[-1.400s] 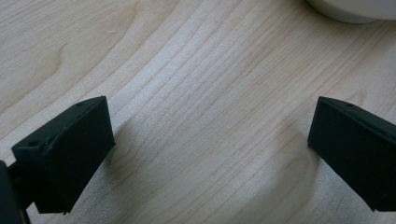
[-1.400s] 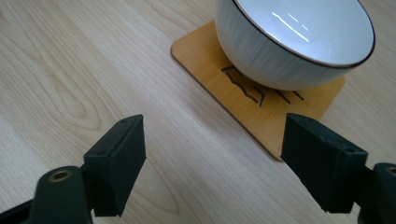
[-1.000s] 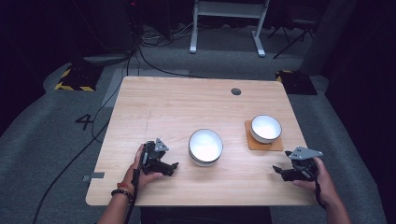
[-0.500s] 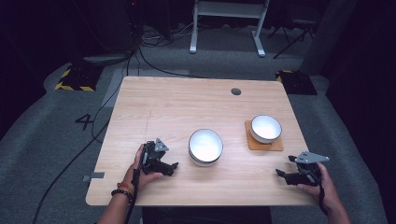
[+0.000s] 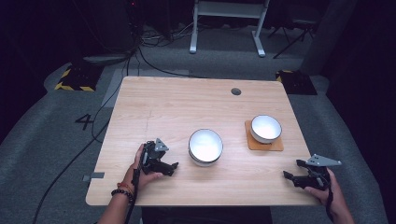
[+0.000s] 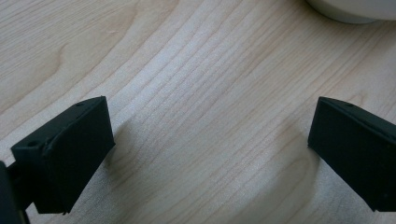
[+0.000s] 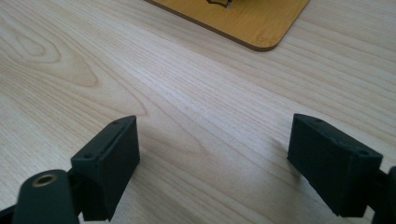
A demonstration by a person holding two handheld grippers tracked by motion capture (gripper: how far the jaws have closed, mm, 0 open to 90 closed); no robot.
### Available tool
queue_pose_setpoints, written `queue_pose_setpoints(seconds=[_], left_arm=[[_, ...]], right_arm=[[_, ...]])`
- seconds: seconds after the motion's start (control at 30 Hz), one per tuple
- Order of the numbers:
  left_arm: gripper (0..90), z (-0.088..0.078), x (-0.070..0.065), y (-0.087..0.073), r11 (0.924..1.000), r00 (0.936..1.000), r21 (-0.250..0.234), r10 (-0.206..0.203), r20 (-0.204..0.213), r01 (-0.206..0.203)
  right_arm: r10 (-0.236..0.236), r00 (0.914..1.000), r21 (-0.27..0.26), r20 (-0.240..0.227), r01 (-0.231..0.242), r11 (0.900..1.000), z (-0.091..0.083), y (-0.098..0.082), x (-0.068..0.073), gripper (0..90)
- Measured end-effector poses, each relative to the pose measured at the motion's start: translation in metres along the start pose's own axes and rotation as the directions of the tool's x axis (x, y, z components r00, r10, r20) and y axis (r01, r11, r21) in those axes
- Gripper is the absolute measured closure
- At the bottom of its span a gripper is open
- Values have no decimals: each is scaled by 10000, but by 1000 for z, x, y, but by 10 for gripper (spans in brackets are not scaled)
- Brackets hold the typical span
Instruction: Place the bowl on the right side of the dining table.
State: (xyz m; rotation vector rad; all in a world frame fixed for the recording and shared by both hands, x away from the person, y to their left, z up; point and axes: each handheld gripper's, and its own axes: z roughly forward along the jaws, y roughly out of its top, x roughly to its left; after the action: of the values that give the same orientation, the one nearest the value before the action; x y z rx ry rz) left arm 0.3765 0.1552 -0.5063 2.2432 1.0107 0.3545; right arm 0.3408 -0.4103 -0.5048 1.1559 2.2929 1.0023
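On the wooden table [image 5: 187, 107], just left of the larger white bowl [image 5: 205, 146], I see the left gripper [image 5: 172, 166] resting low over the boards, its jaws spread wide with nothing but bare grain between them. From the left gripper view, the rim of that bowl [image 6: 355, 10] sits beyond the jaws, apart from both. Well to the right of the bowl, near the table's front right corner, the right gripper [image 5: 288, 176] sits in the person's right hand [image 5: 332, 193], jaws likewise parted and holding nothing. Right of the larger bowl, and a little farther back, a smaller white bowl [image 5: 265, 128] stands on an orange-brown mat [image 5: 262, 144]; from the right gripper view, a rounded corner of that mat [image 7: 261, 23] lies ahead of the jaws, not touching them. Behind the larger bowl, a round dark cable port [image 5: 236, 91] marks the table's far side.
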Motion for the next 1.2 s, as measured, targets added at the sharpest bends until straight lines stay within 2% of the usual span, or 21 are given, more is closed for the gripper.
queue_pose_setpoints(seconds=[1.2], left_arm=[[4,0,0,0,10000,10000,87,-30,89,29]], right_arm=[[-50,9999,-2,-122,50,10000,2,1,0,167]])
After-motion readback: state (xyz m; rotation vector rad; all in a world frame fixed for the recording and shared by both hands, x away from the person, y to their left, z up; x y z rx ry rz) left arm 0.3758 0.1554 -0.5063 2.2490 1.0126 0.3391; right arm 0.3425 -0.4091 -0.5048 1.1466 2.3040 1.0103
